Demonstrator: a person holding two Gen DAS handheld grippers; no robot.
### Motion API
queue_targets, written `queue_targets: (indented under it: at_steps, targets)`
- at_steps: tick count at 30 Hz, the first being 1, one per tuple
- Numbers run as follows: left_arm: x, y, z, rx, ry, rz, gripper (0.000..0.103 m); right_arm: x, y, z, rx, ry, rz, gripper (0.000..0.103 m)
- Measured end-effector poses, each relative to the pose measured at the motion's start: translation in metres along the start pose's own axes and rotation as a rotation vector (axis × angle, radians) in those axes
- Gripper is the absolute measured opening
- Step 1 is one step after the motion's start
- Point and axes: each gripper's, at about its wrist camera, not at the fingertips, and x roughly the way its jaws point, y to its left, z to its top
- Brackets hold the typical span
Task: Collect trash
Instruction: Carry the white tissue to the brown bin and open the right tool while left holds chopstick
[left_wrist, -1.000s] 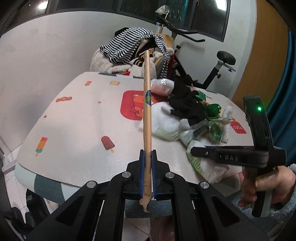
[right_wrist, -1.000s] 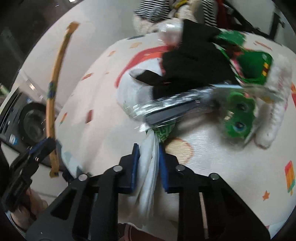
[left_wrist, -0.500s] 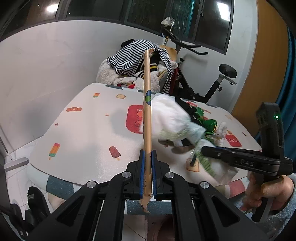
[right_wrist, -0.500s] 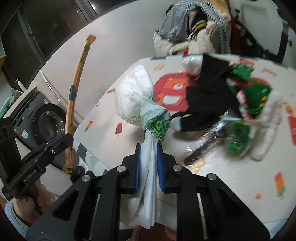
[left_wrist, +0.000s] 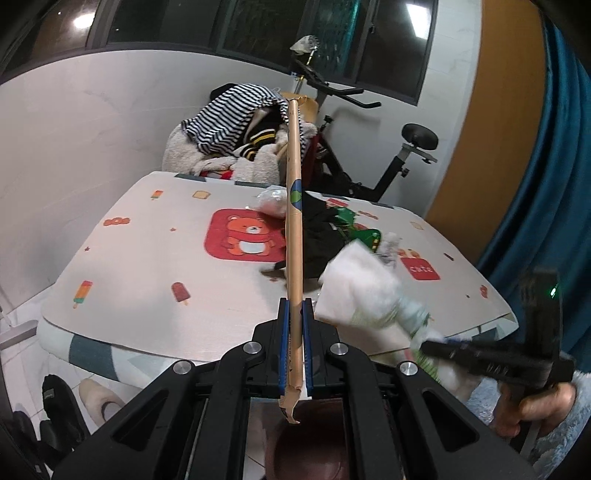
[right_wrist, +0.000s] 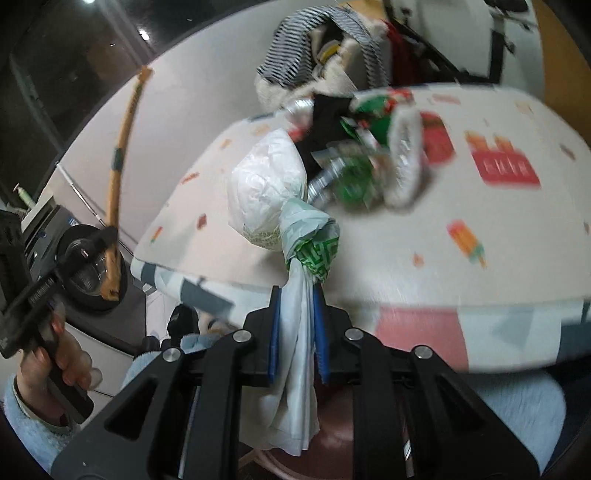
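My left gripper (left_wrist: 294, 306) is shut on a long flat strip of brown paper (left_wrist: 294, 206) that stands up in front of the camera; the same strip (right_wrist: 120, 158) shows at the left of the right wrist view. My right gripper (right_wrist: 298, 291) is shut on the twisted neck of a knotted white plastic bag (right_wrist: 267, 192), lifted off the table near its front edge. From the left wrist view that bag (left_wrist: 364, 291) hangs blurred at lower right, with the right gripper (left_wrist: 432, 345) below it. A heap of black cloth and green wrappers (left_wrist: 332, 236) lies on the table (left_wrist: 155, 258).
A chair piled with striped clothes (left_wrist: 236, 125) stands behind the table, and an exercise bike (left_wrist: 369, 155) stands behind that. A blue curtain (left_wrist: 554, 184) hangs at the right. A washing machine (right_wrist: 81, 266) sits to the left on the floor. A dark red bin rim (left_wrist: 303, 443) lies below the grippers.
The right gripper has pulled the white bag off the table toward the front edge and to the right. Both grippers have drawn back from the table and risen a little.
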Motion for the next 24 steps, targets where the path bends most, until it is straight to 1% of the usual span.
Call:
queue_targets:
  at_steps: [2,5,10,12,14,15,17,20,24]
  targets:
    - [-0.004,-0.008,0.0,0.007,-0.013,0.008,0.007,0.002,0.001,-0.009,-0.007,0.011,-0.012,0.019]
    - [-0.008,-0.013,-0.001,-0.008,-0.011,-0.006,0.007,0.008,0.003,-0.018,-0.018,0.035,-0.022,0.019]
    - [-0.014,-0.021,-0.005,0.004,-0.009,-0.009,0.007,0.015,-0.001,-0.025,0.001,0.08,-0.028,0.021]
    - [-0.015,-0.022,-0.007,-0.001,-0.006,-0.01,0.007,0.018,-0.003,-0.027,0.009,0.098,-0.036,0.027]
    - [-0.015,-0.021,-0.009,-0.011,-0.003,-0.015,0.007,0.021,-0.002,-0.029,0.007,0.11,-0.053,0.037]
    - [-0.015,-0.021,-0.01,-0.017,-0.001,-0.016,0.007,0.021,-0.002,-0.03,0.006,0.11,-0.057,0.039]
    - [-0.013,-0.02,-0.013,-0.031,0.006,-0.021,0.007,0.02,-0.001,-0.029,0.0,0.103,-0.063,0.052]
    - [-0.01,-0.02,-0.016,-0.048,0.016,-0.034,0.007,0.018,0.0,-0.028,-0.011,0.088,-0.076,0.062]
    - [-0.004,-0.022,-0.023,-0.057,0.033,-0.05,0.007,0.016,-0.002,-0.025,-0.01,0.076,-0.098,0.066]
